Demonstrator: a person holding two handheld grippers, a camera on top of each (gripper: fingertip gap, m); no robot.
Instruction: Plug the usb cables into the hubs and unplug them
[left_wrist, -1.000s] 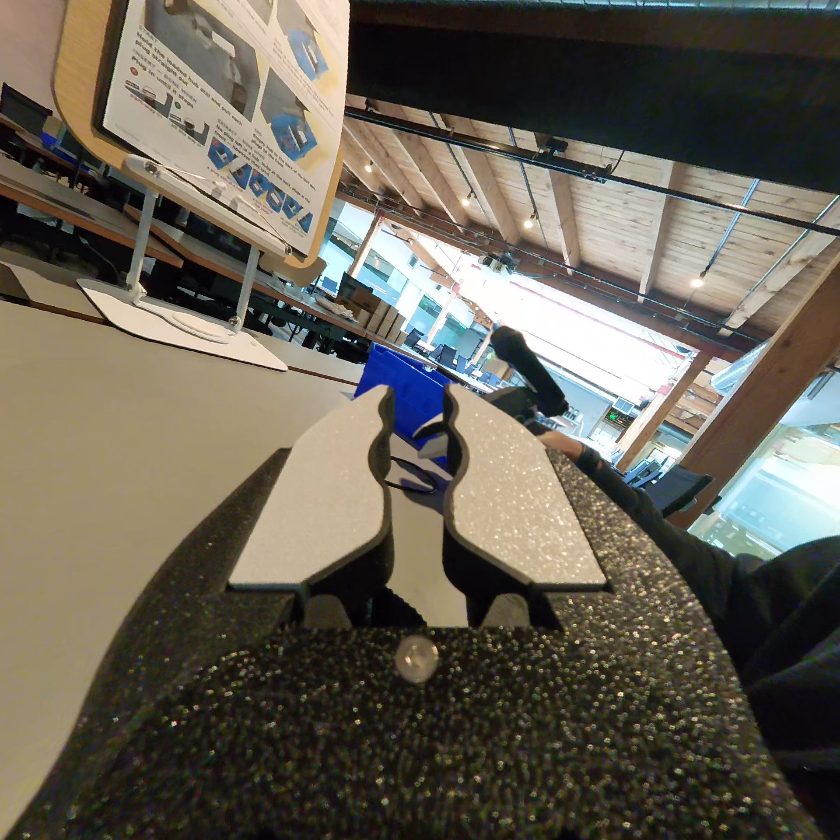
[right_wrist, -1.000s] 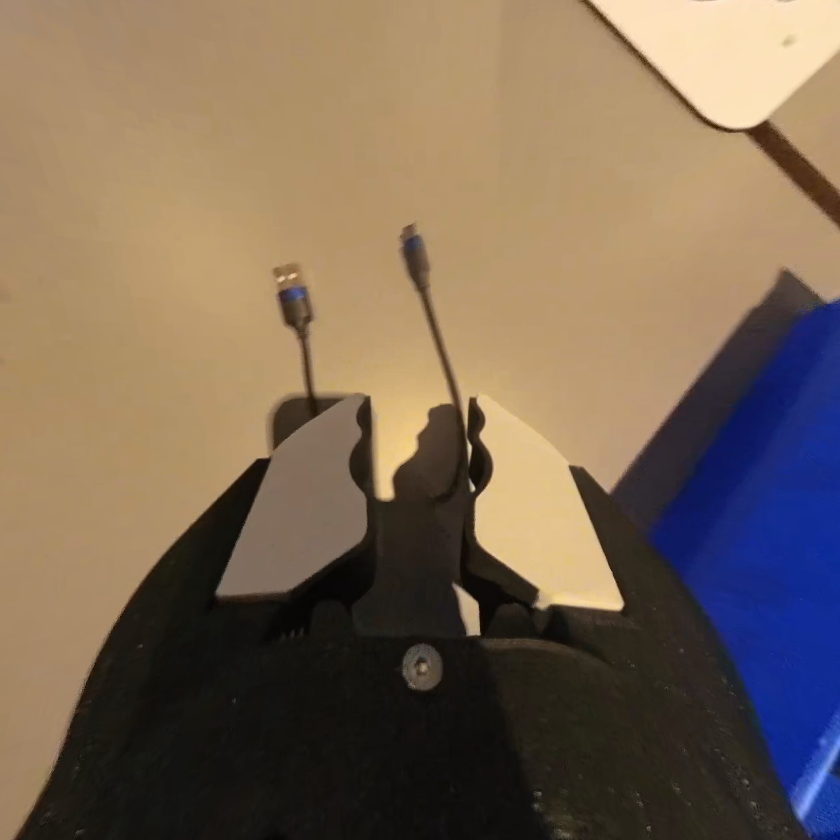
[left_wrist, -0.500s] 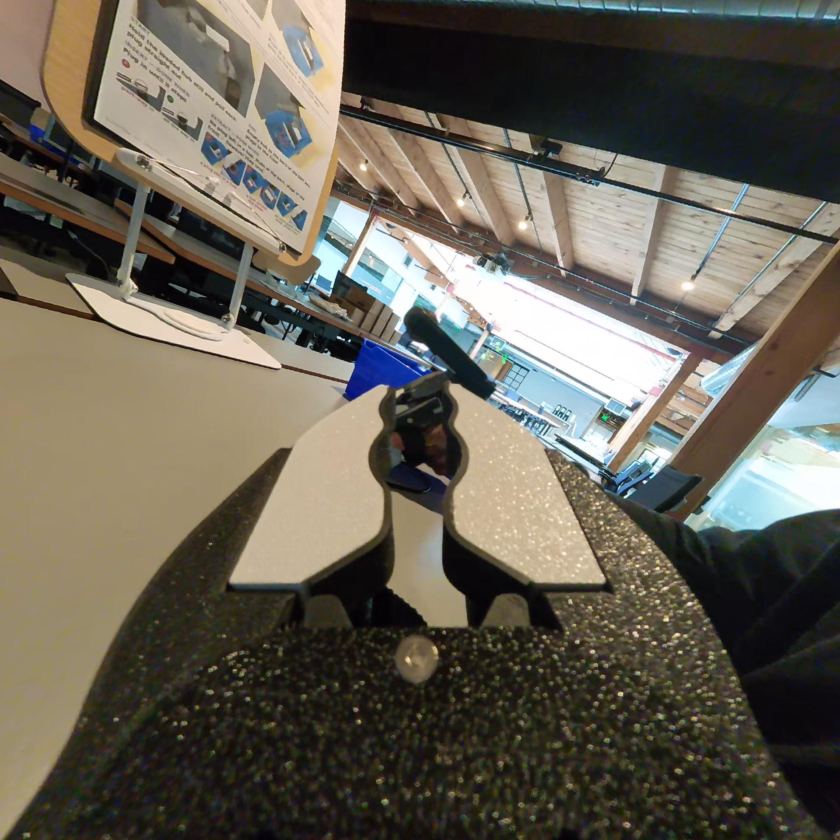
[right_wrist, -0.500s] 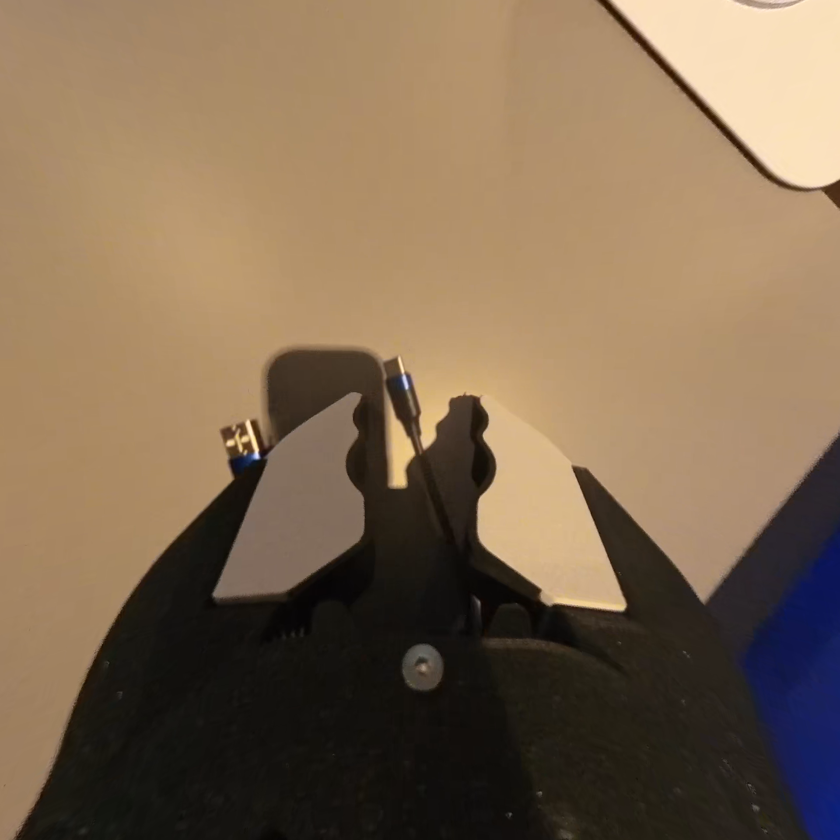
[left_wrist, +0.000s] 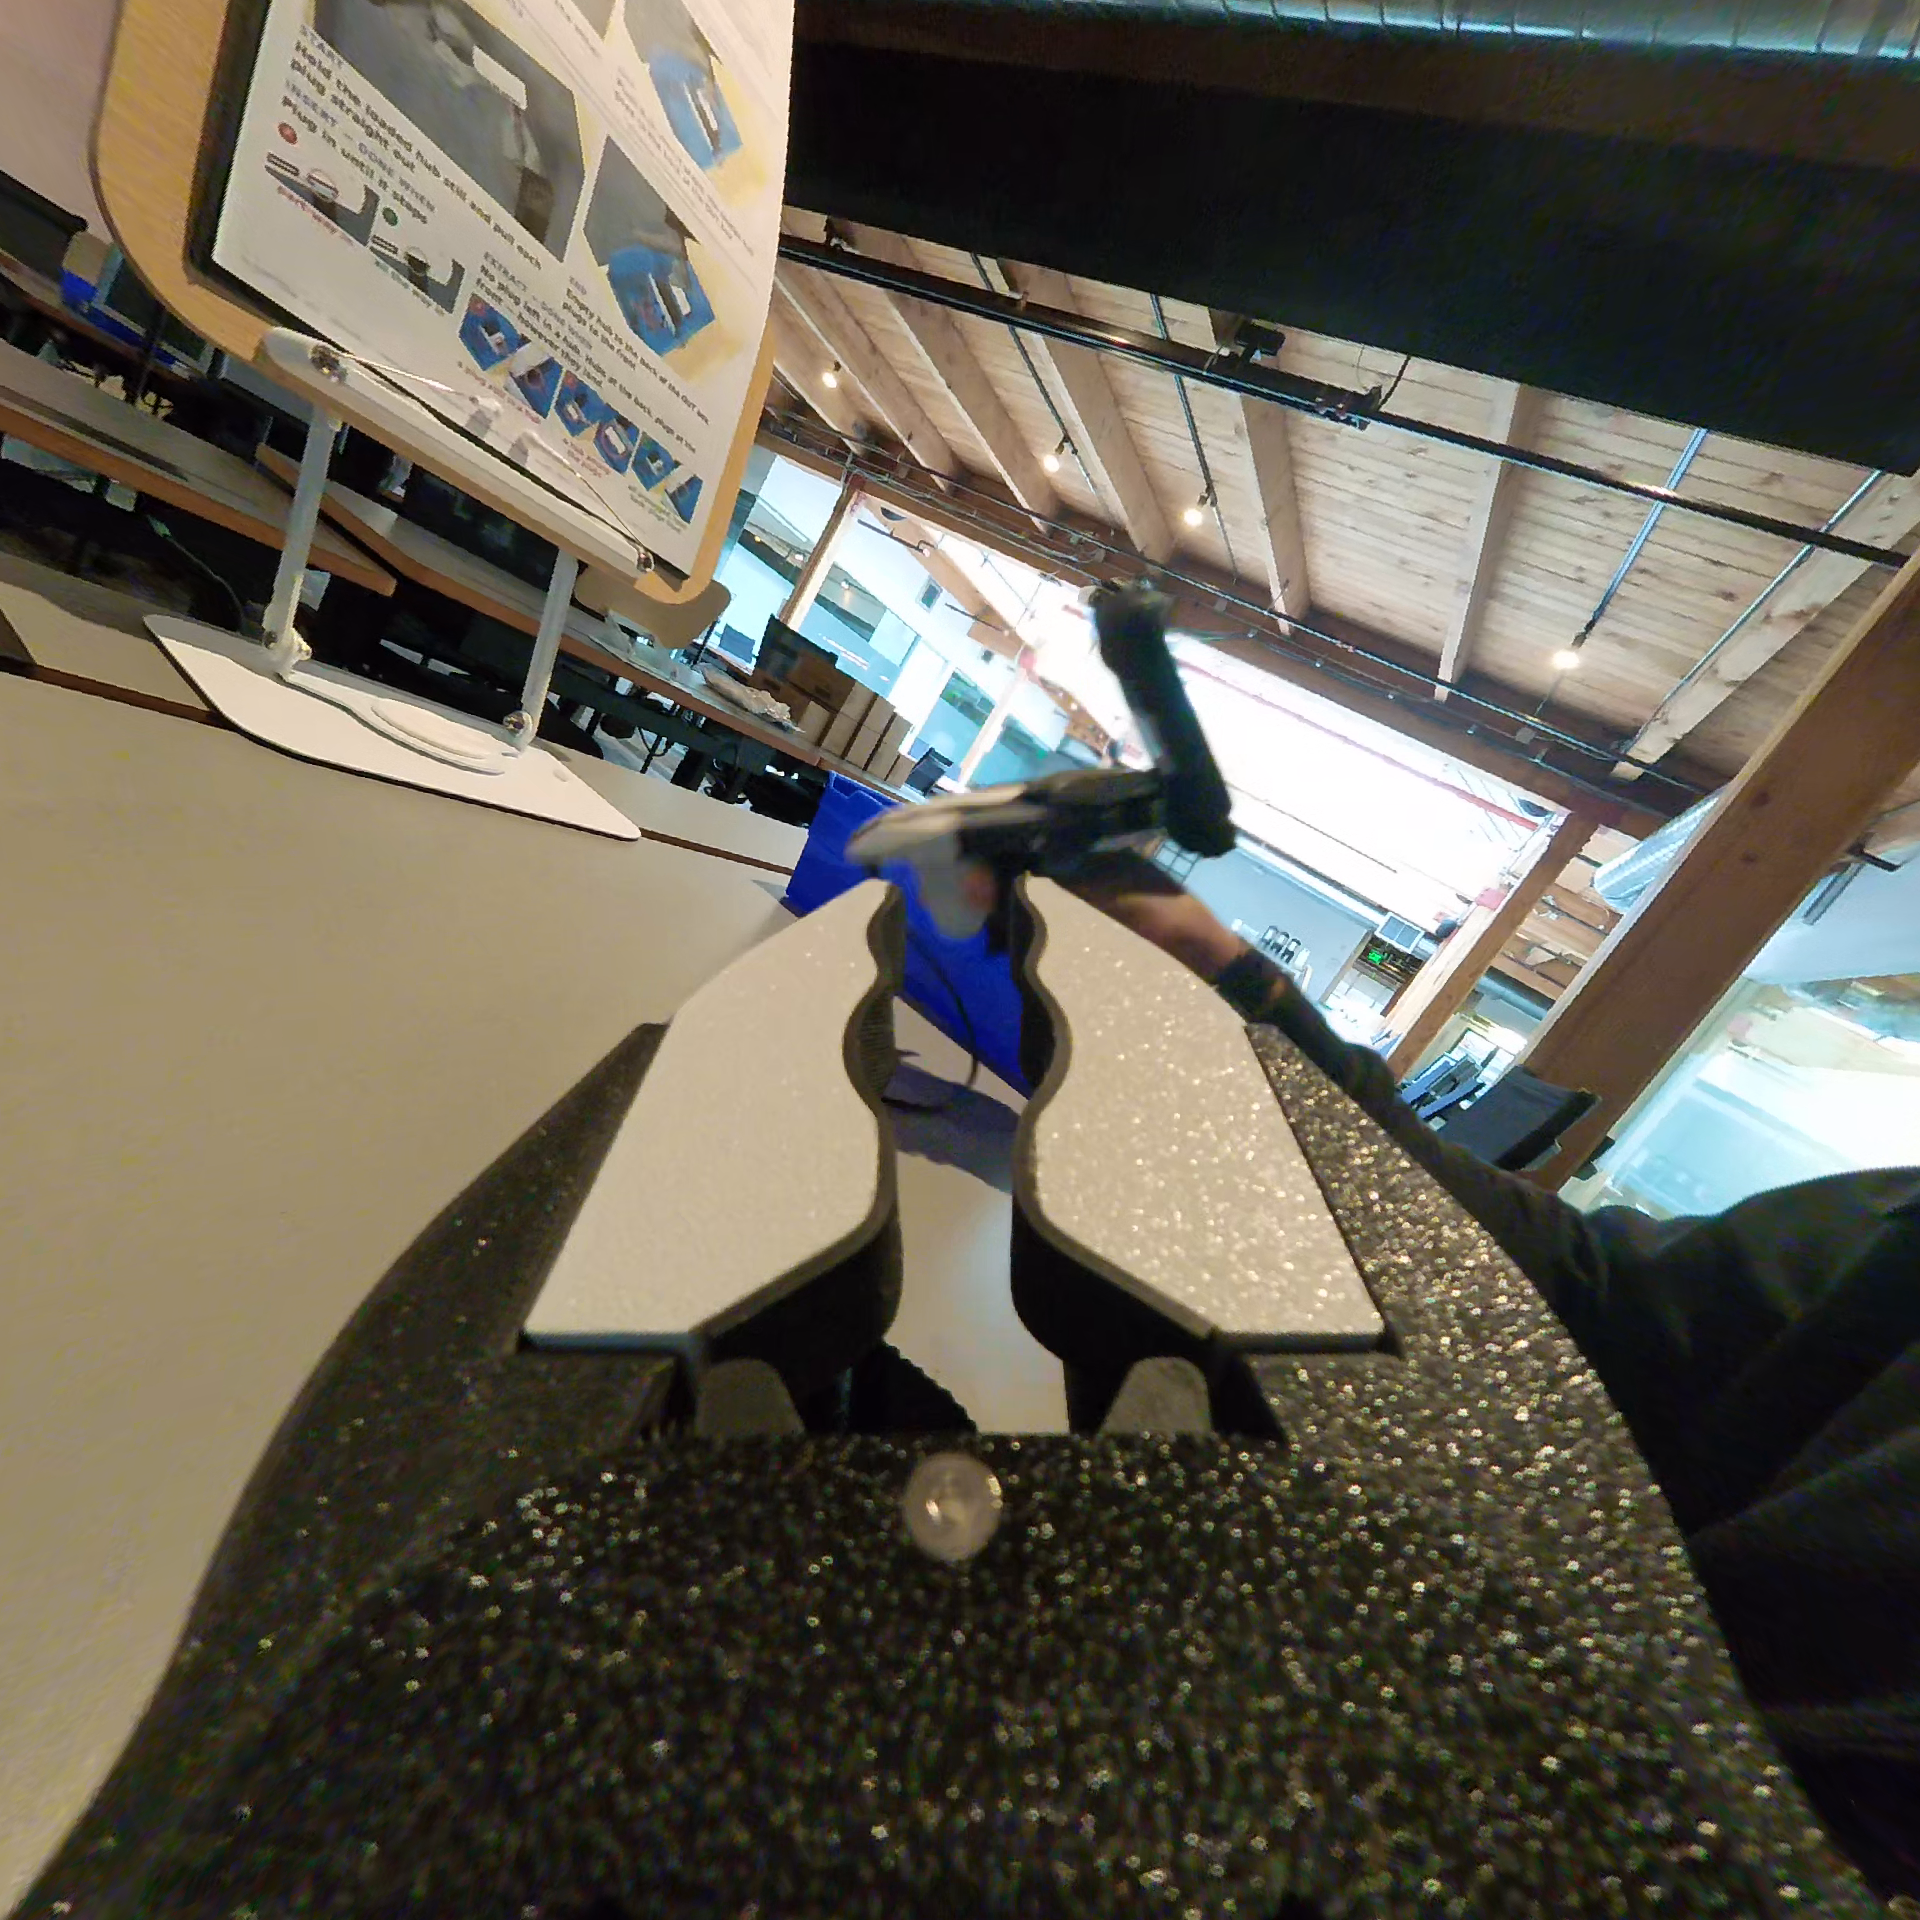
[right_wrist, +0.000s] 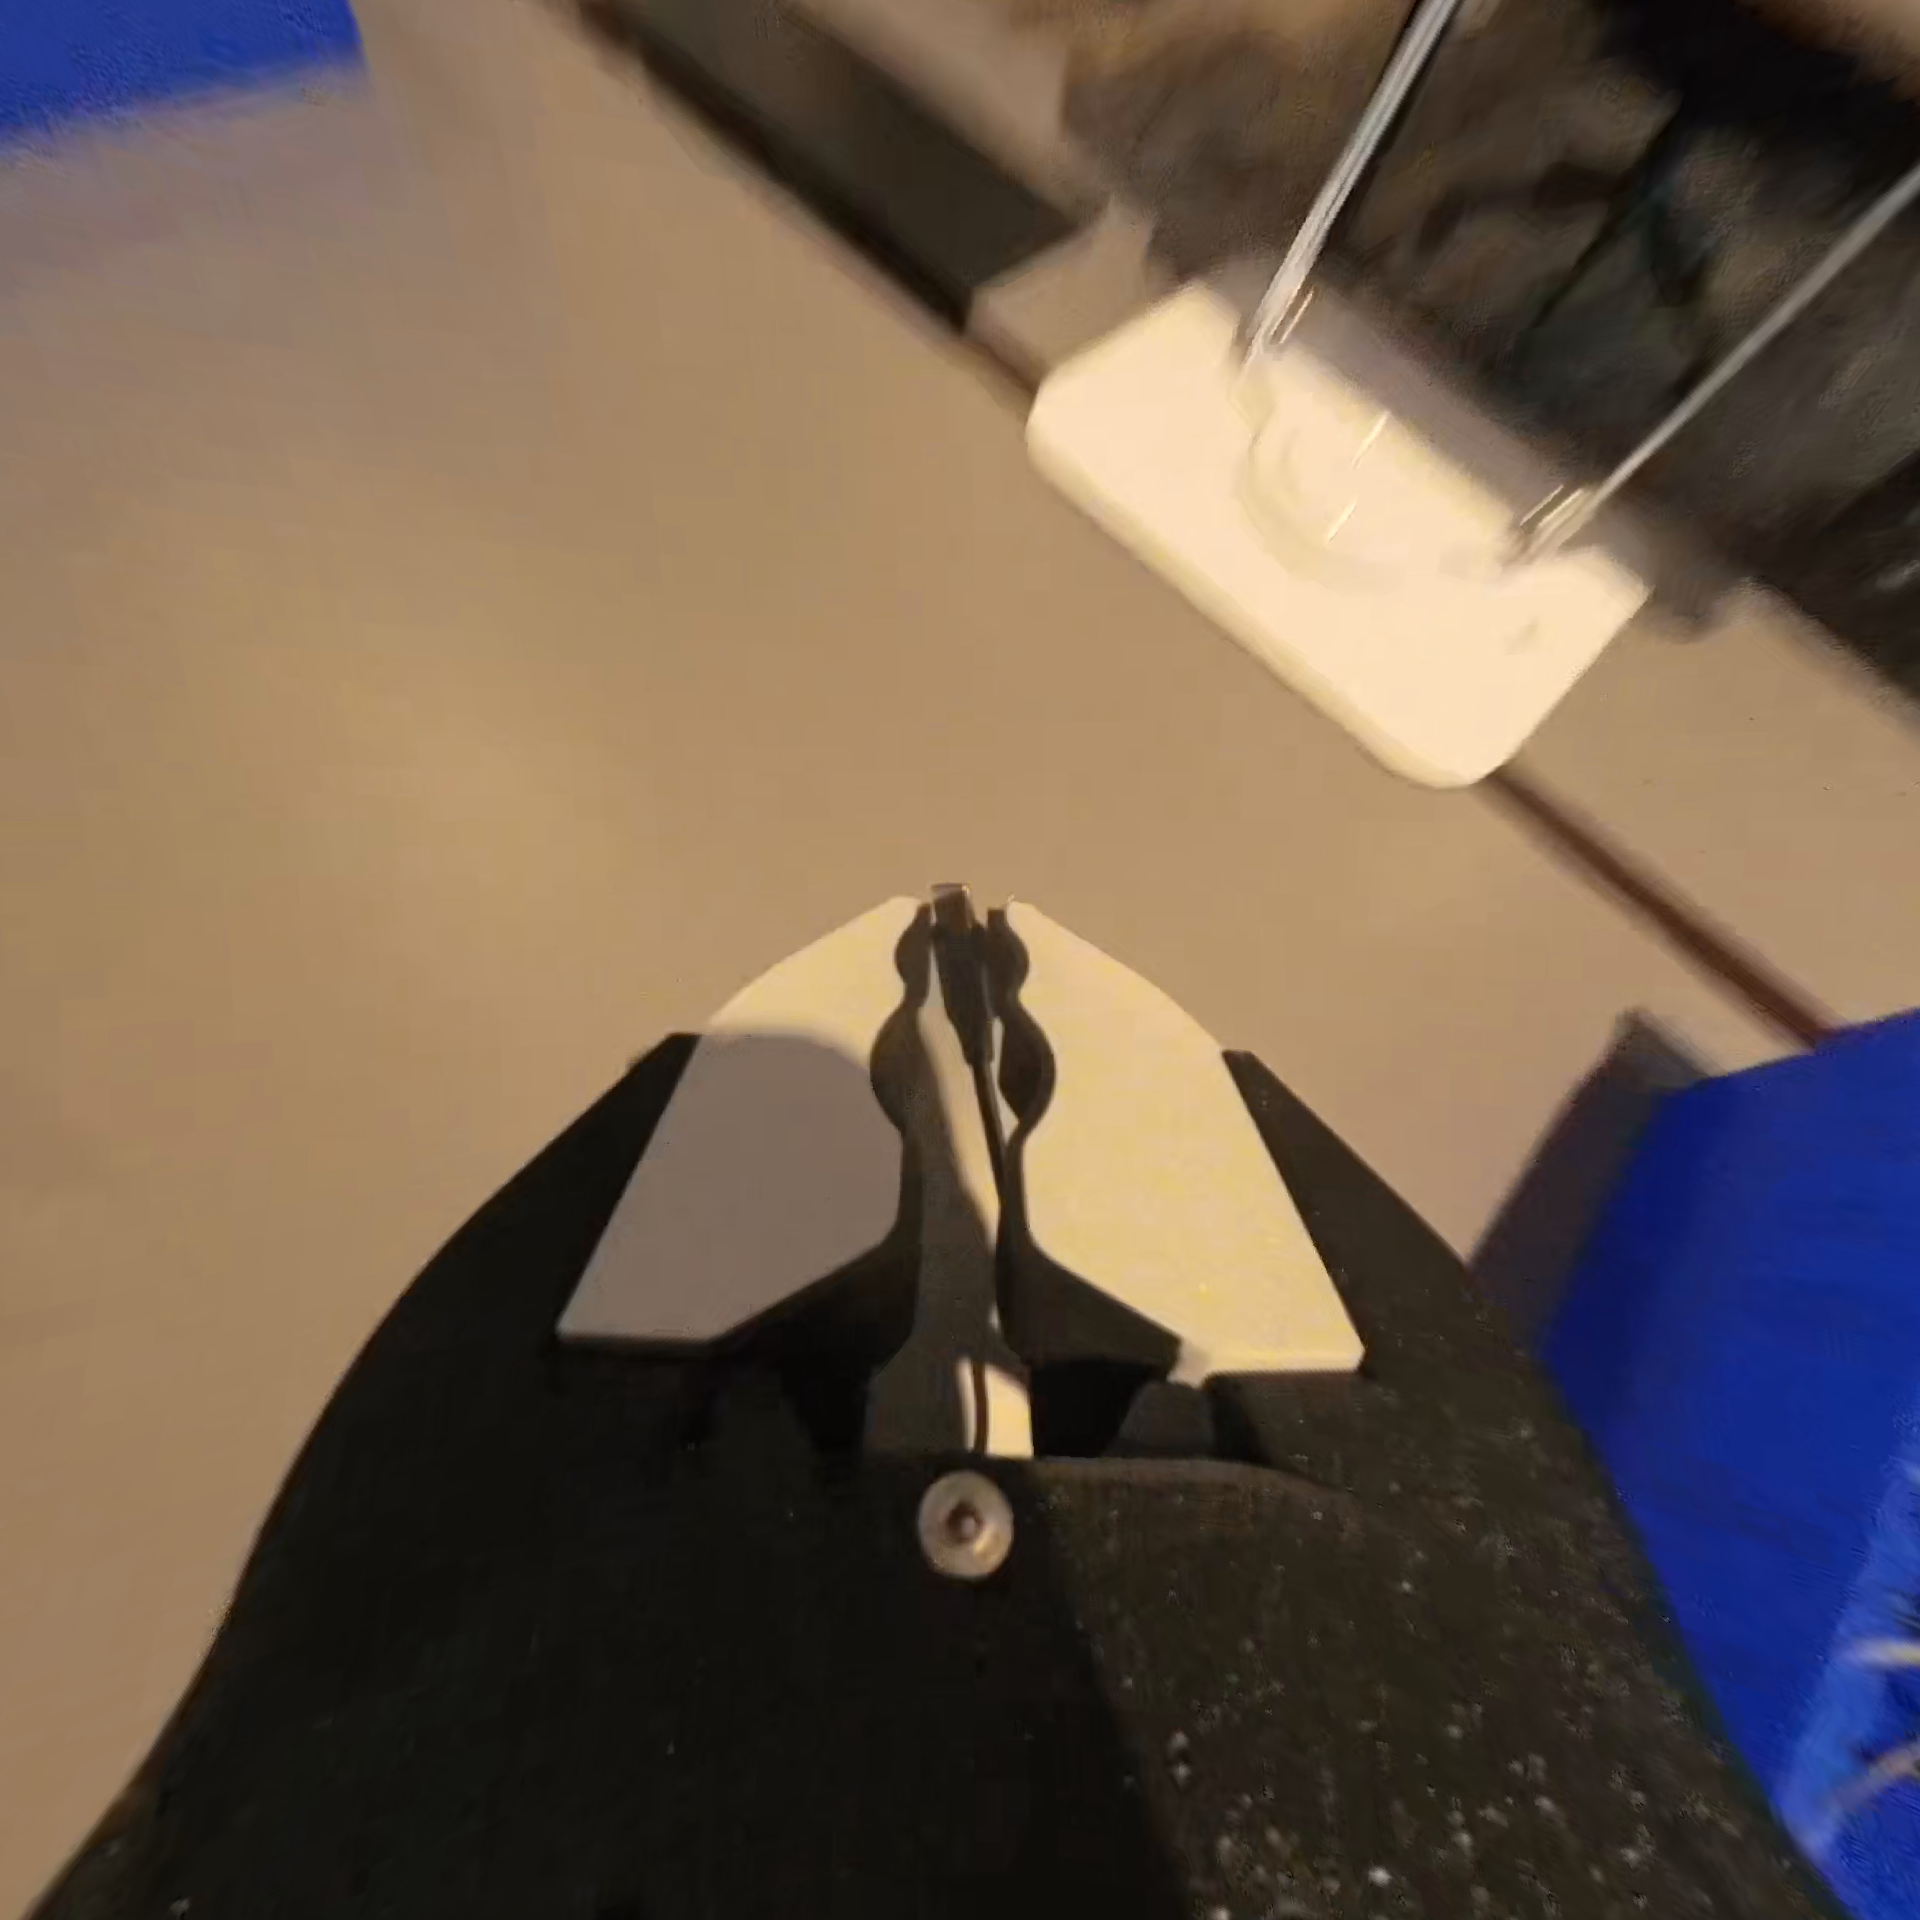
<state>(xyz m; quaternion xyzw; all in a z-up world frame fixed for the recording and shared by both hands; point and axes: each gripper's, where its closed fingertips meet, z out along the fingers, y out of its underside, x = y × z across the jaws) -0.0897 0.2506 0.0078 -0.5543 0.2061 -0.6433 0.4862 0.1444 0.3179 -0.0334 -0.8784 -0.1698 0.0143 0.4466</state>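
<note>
My right gripper (right_wrist: 961, 914) is shut on the dark plug of a thin USB cable (right_wrist: 954, 940). The plug's metal tip pokes out just past the fingertips, and the cable runs back between the fingers. In the left wrist view the right gripper (left_wrist: 894, 842) is lifted above the grey table (left_wrist: 312, 987), with the thin cable (left_wrist: 961, 1023) hanging down from it. My left gripper (left_wrist: 951, 914) rests low over the table. Its fingers stand apart with only table and background showing between them. No hub is in view.
A board with a printed sheet (left_wrist: 499, 239) stands on a white stand base (left_wrist: 395, 717) at the back left; the base also shows in the right wrist view (right_wrist: 1340, 582). A blue bin (left_wrist: 831, 842) (right_wrist: 1745, 1299) sits to the right. A dark sleeve (left_wrist: 1662, 1299) lies along my right. Tip to tip, the grippers are about 25 cm apart.
The right gripper moved forward over the USB-C plug lying on the table, closed on it, then lifted and swung away with it. The left gripper stayed in place with the same opening.
</note>
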